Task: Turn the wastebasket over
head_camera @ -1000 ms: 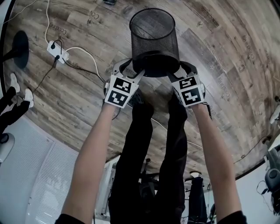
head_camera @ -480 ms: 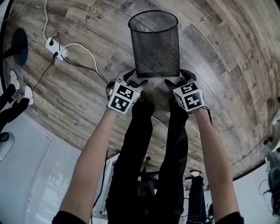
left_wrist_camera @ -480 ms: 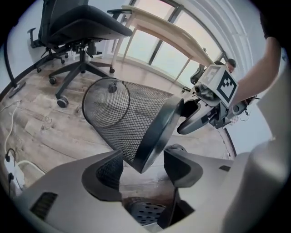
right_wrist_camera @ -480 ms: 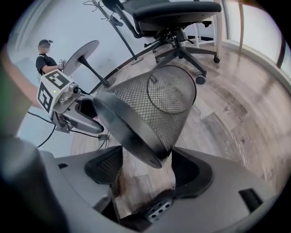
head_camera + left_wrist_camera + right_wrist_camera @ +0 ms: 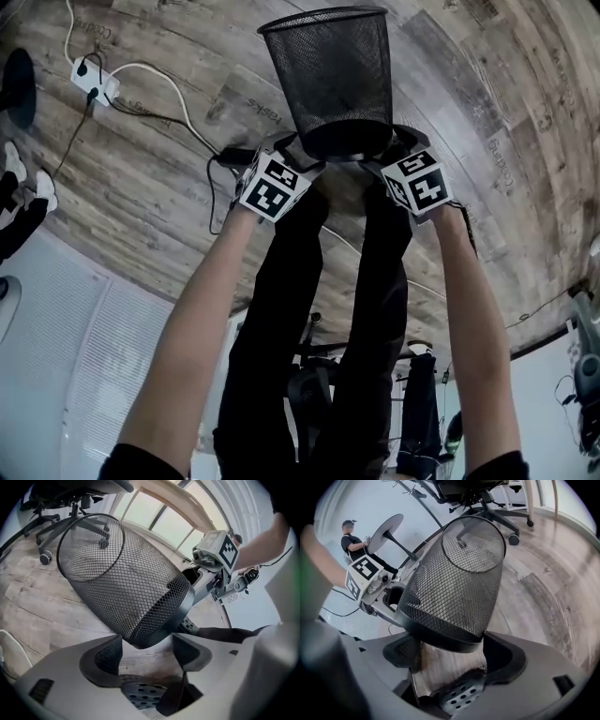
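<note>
Black wire-mesh wastebasket (image 5: 333,84), mouth up; left gripper (image 5: 149,649) and right gripper (image 5: 454,654) jaws, just opening wide, flank its solid base unclamped

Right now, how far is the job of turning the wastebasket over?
Looks done: the wastebasket stands mouth up, base down. In hand: its base lies at the jaws of the left claw and the right claw, which have just been opening and grip nothing. Left: draw both claws back; whether it rests fully on the floor I cannot tell.

Black trousers (image 5: 319,309), dark short sleeves (image 5: 131,461) — grey hand-held grippers (image 5: 149,649) (image 5: 452,654) with black-and-white marker cubes (image 5: 274,187).
</note>
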The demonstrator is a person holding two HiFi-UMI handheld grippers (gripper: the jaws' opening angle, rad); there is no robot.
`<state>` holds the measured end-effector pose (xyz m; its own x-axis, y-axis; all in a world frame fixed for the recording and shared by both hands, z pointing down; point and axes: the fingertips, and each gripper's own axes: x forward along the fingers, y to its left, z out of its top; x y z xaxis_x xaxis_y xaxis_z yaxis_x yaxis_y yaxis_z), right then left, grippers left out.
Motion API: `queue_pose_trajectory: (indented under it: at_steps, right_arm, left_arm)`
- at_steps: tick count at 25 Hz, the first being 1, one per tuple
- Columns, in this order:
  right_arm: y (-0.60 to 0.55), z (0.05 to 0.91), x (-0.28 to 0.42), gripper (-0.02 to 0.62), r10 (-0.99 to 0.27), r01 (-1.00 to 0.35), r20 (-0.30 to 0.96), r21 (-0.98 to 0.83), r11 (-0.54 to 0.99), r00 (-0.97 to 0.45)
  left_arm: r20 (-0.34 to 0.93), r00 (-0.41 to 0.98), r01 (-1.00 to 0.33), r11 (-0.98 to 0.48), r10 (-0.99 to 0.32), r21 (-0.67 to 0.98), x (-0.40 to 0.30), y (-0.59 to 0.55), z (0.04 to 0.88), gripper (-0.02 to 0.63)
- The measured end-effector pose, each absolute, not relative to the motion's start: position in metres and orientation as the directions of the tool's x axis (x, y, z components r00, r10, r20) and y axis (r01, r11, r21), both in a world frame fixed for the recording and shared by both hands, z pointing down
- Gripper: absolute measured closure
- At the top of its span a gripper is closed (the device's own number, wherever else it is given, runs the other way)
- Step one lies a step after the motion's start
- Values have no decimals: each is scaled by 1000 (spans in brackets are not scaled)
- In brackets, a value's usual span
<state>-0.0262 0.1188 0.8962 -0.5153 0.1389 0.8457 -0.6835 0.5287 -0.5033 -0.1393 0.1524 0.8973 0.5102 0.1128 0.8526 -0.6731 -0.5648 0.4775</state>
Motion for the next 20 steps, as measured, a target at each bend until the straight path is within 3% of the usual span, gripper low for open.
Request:
queue_pose_trajectory:
  at_steps: [10,20]
  right_arm:
    - [129,924,-16,199,183,-630,870,-462,624,-457]
    - [122,891,-12,201,183,-667,853,-501,551,-489]
  left_arm:
    - [835,460,-493,-695,302,523,-137,164,918,259]
    - [821,483,-471,-701,303,536,-117,146,883,288]
